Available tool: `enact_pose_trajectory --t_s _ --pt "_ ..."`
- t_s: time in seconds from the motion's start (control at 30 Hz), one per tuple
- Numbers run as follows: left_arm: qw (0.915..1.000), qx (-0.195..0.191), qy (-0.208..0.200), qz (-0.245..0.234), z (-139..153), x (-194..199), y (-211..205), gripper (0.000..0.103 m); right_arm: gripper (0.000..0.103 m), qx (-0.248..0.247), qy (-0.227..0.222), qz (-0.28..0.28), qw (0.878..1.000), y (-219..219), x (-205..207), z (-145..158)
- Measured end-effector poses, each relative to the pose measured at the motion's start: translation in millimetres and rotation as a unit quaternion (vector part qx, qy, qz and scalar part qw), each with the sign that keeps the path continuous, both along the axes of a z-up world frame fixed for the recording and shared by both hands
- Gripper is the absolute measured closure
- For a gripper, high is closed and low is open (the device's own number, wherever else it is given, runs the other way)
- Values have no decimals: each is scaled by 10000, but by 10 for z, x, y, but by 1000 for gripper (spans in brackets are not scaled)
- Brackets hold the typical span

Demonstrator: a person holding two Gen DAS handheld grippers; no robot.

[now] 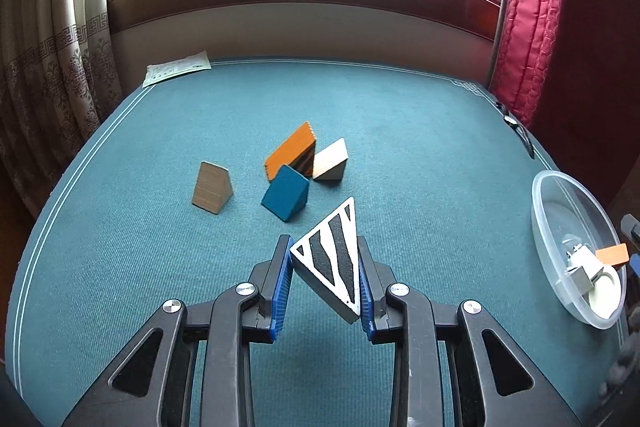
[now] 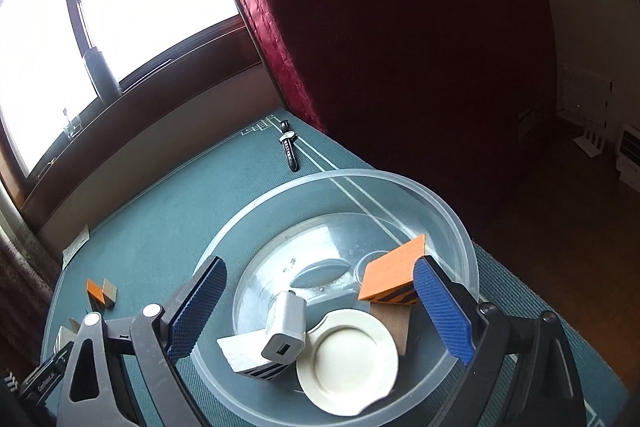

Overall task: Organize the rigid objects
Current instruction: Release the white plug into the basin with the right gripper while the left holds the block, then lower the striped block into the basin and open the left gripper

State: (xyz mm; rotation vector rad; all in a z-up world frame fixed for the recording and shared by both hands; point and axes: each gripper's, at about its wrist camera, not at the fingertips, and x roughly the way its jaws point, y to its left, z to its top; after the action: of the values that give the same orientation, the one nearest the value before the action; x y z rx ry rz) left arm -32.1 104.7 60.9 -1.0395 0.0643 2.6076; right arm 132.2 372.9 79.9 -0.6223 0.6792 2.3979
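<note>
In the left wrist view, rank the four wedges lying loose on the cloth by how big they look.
1. orange wedge
2. blue wedge
3. and 4. brown wedge and pale wedge: these look about alike, so no ranking.
The orange and pale ones lie slightly farther back, so true sizes may differ.

The left gripper is clamped tight and angled downward; the right gripper gapes wide.
</note>
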Motion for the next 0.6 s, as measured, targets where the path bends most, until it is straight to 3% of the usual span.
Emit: enact_pose_trajectory --t_s 0.6 --pt "9956 -29 122 -925 207 217 757 73 1 -224 172 -232 9993 212 97 -50"
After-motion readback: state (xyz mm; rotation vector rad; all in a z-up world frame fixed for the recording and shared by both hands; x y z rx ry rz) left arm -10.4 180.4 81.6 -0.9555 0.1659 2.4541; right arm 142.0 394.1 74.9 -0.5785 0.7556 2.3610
